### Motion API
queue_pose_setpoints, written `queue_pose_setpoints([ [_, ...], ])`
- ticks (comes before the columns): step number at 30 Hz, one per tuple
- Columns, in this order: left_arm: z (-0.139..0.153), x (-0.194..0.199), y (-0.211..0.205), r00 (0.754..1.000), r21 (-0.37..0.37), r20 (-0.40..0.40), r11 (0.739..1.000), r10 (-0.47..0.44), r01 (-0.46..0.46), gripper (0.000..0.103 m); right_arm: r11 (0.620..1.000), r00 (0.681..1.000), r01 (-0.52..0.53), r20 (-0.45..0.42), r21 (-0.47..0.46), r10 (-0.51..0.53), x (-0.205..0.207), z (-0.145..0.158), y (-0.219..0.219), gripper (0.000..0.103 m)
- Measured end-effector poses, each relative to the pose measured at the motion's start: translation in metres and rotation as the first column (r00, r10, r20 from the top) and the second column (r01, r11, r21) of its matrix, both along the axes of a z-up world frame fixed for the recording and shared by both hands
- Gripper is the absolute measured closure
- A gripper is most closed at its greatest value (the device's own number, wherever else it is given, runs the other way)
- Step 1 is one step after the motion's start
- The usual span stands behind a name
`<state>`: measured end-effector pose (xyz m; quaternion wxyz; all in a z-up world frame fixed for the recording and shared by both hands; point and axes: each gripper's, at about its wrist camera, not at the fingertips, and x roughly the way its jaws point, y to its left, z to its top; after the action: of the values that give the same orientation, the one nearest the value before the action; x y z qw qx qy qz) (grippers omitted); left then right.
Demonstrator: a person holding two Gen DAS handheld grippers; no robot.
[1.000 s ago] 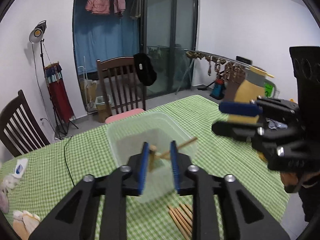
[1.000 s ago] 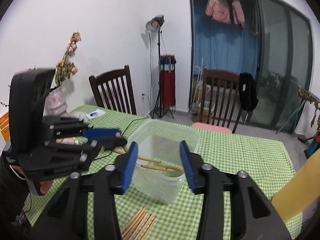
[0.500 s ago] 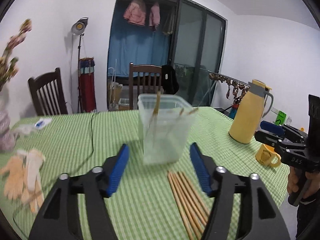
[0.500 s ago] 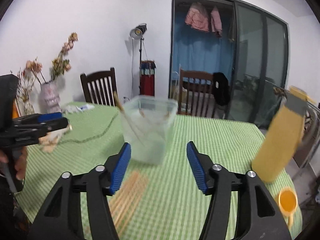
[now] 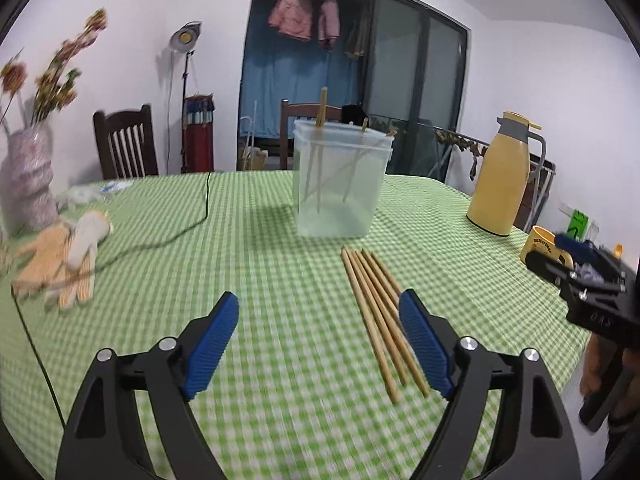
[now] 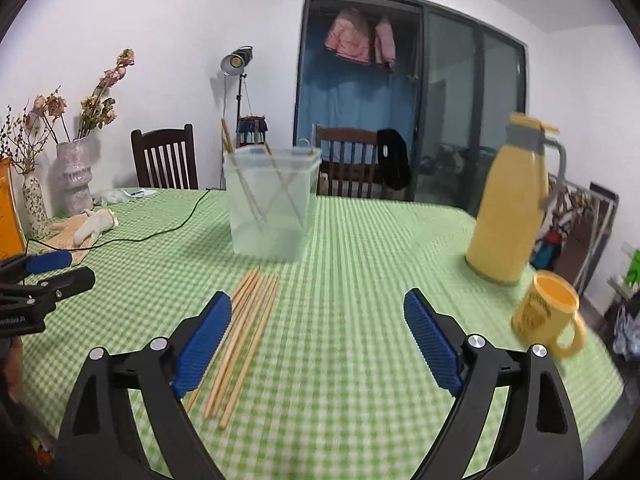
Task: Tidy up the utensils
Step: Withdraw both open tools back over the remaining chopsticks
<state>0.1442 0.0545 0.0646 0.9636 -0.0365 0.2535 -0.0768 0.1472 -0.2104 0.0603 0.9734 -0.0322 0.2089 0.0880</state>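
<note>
Several wooden chopsticks (image 5: pixel 380 312) lie in a loose bundle on the green checked tablecloth, also in the right wrist view (image 6: pixel 244 328). Behind them stands a translucent plastic container (image 5: pixel 340 184) (image 6: pixel 272 204) with a few chopsticks leaning inside. My left gripper (image 5: pixel 320 344) is open and empty, low over the cloth, with the bundle by its right finger. My right gripper (image 6: pixel 316 340) is open and empty, with the bundle by its left finger. Each gripper shows at the edge of the other's view.
A yellow thermos jug (image 5: pixel 504 180) (image 6: pixel 512 200) and a yellow mug (image 6: pixel 548 312) stand at the right. Work gloves (image 5: pixel 64 260), a black cable (image 5: pixel 172 236) and flower vases (image 6: pixel 76 176) are at the left. Chairs stand behind the table.
Both grippers have pulled back and down from the container and opened wide. The left gripper has let go of the chopstick it held over the container; the bundle now lies close in front.
</note>
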Motion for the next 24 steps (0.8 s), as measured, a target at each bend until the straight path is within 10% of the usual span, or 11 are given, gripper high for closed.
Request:
queue_pose_setpoints([
  [24,-0.064,-0.056,-0.025,0.997,0.084,-0.071,0.996,-0.014,0.020,0.014,1.000,0.997,0.001,-0.080,0.010,-0.001,-0.067,-0.067,0.012,0.018],
])
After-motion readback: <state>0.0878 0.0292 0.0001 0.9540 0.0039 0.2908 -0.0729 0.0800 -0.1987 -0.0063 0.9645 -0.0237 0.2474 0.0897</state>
